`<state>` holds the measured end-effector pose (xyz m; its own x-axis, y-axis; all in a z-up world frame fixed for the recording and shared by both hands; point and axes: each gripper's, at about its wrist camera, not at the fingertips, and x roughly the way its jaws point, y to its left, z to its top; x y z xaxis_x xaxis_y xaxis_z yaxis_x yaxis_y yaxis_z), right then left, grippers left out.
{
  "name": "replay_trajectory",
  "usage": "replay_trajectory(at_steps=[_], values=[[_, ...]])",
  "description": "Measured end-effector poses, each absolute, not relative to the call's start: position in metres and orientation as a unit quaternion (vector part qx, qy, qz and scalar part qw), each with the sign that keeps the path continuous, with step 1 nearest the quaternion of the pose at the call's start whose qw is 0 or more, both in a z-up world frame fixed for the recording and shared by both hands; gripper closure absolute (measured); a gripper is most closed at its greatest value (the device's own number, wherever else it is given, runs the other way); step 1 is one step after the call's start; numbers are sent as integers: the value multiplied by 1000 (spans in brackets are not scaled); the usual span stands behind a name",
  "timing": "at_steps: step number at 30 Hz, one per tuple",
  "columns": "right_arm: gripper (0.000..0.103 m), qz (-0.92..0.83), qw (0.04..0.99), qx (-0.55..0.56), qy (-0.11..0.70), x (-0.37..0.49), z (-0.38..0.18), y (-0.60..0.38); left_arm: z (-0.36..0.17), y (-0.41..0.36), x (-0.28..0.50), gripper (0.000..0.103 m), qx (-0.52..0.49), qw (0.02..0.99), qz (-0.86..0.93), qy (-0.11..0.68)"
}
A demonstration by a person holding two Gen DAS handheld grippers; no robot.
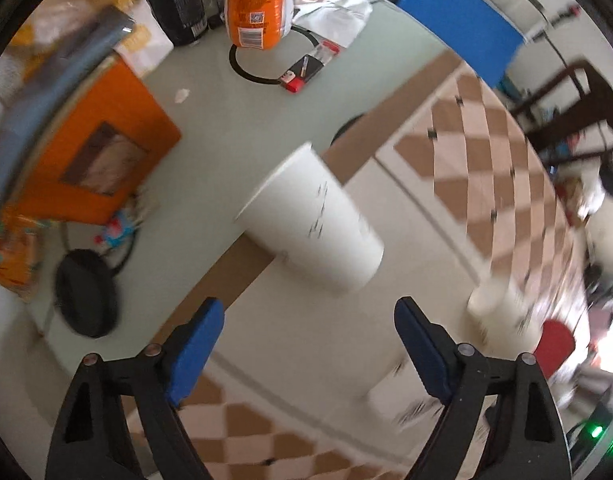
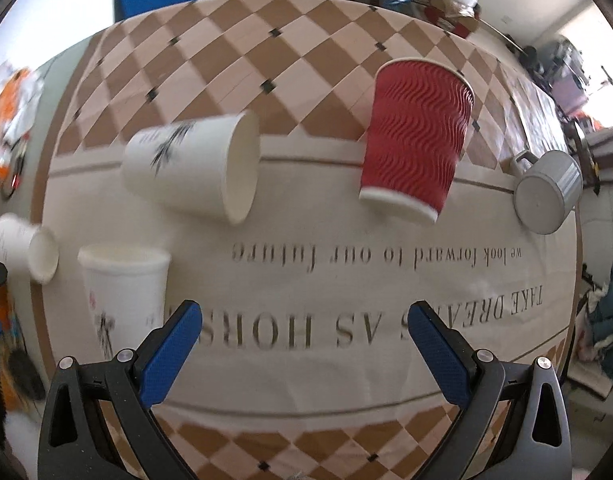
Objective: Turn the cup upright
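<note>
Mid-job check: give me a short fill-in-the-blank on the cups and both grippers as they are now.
1. The red ribbed cup stands ____ on the mat.
2. The white cup with the leaf print lies on its ____.
3. The grey mug has its ____ turned toward the right-wrist camera.
4. The left gripper and the right gripper are both ____, holding nothing.

Missing words: upright; side; base; open

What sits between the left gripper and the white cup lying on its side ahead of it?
Nothing visible. The left gripper is open, with only bare tablecloth up to the white cup.
</note>
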<state>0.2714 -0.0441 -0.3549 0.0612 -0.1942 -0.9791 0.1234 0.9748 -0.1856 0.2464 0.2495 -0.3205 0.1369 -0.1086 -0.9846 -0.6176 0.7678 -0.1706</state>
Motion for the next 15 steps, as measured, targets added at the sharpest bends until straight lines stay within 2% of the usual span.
replay_trajectory(at_steps=[10,12,15], values=[[0,-136,722,-17,678,298,-374,-49,-365,278,278,20,-382,646,219,624],[0,-137,720,-17,680,299,-376,-51,-372,282,281,32,-386,640,227,624],[0,-141,719,-18,680,300,-379,-54,-377,286,285,39,-380,644,232,622]])
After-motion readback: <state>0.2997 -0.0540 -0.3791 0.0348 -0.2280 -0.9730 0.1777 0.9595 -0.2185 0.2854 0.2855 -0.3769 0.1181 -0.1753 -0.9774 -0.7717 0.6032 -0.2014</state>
